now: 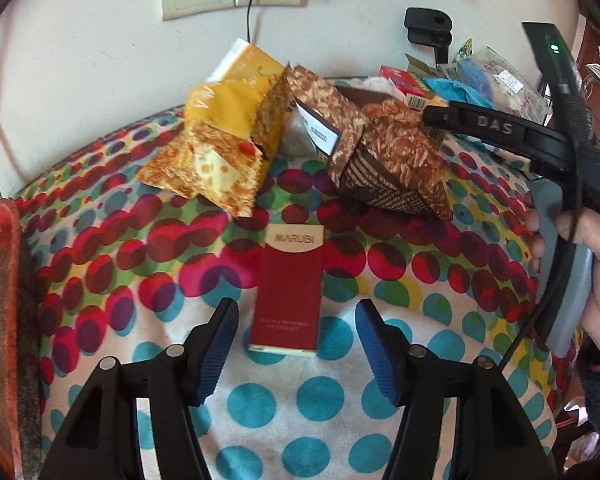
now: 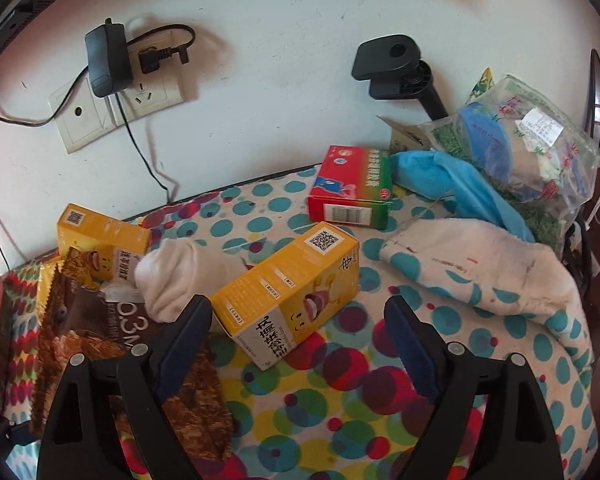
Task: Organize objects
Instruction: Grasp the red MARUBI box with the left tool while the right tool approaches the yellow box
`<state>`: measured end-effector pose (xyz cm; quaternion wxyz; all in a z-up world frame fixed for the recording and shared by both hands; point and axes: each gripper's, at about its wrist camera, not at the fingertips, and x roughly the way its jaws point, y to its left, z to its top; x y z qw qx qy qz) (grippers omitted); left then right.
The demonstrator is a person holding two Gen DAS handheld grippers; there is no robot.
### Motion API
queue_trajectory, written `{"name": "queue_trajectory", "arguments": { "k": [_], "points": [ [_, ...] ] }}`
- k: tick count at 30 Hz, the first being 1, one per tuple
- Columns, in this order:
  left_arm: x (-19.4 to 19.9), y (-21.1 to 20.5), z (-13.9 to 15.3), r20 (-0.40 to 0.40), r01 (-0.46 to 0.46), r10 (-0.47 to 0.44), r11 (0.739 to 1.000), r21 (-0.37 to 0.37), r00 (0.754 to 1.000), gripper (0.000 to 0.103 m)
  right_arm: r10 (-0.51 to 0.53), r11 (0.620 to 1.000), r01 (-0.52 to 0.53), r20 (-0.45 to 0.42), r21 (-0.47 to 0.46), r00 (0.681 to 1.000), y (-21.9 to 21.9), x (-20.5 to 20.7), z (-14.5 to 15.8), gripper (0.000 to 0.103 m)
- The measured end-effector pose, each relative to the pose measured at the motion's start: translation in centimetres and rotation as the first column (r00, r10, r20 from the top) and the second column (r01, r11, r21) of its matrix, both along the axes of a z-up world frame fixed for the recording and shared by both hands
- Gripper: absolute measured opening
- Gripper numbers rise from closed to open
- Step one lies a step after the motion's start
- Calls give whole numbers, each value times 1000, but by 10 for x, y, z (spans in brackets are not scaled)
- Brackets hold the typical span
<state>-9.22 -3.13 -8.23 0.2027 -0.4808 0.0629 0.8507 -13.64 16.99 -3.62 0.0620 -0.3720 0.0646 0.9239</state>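
left wrist view: my left gripper point(image 1: 296, 354) has its jaws apart, nothing clamped. the red box point(image 1: 290, 290) lies flat on the spotted cloth point(image 1: 100, 264), its near end sitting between the two blue pads point(image 1: 216, 350), no contact that i can see. its long axis runs straight away from me, in line with the jaws, so a short push forward and a close across the narrow width looks like what's called for. beyond it, apart: a yellow snack bag point(image 1: 220, 148) and a brown snack bag point(image 1: 388, 160). a worn red tray point(image 1: 0, 320) at the left edge; what's in it i cannot tell. the right hand point(image 1: 592, 280) shows at the far right, well apart from the red box, so left is nearer.

right wrist view: my right gripper point(image 2: 296, 348) also has its jaws apart and empty. a yellow carton point(image 2: 288, 296) lies tilted just ahead between them, long axis diagonal, lower-left to upper-right. a clear plastic bag point(image 2: 532, 152) at back right holds mixed items, too jumbled to name.
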Motion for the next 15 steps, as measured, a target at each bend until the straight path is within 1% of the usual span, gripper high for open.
{"name": "queue_trajectory", "arguments": {
  "k": [3,4,6,9,11,12,13,14,15],
  "points": [
    [-1,2,0,-6,2,-2,1000,25,1000,63,-23,1000,23,30,-5,999,14,3,-4,73],
    [0,2,1,-1,2,-2,998,56,1000,62,-38,999,38,61,1,997,21,3,-8,71],
    [1,1,2,-11,-11,12,996,90,1000,63,-47,998,50,100,-25,994,33,4,-17,68],
    [1,0,3,-13,-31,33,993,110,999,62,-50,998,54,113,-39,992,45,10,-25,68],
    [3,0,2,-16,-42,44,994,101,999,62,-48,997,55,106,-62,993,50,15,-27,68],
    [4,0,1,-17,-44,46,994,96,999,52,-56,996,62,98,-61,994,50,17,-26,68],
    [4,1,2,-29,-55,58,995,81,998,30,-58,997,64,97,-53,994,50,18,-25,68],
    [3,5,0,-28,-63,65,996,65,997,30,-54,997,59,97,-50,994,48,19,-25,68],
    [3,5,0,-30,-66,68,996,65,997,30,-47,997,52,96,-49,994,47,18,-25,68]
  ]
}}
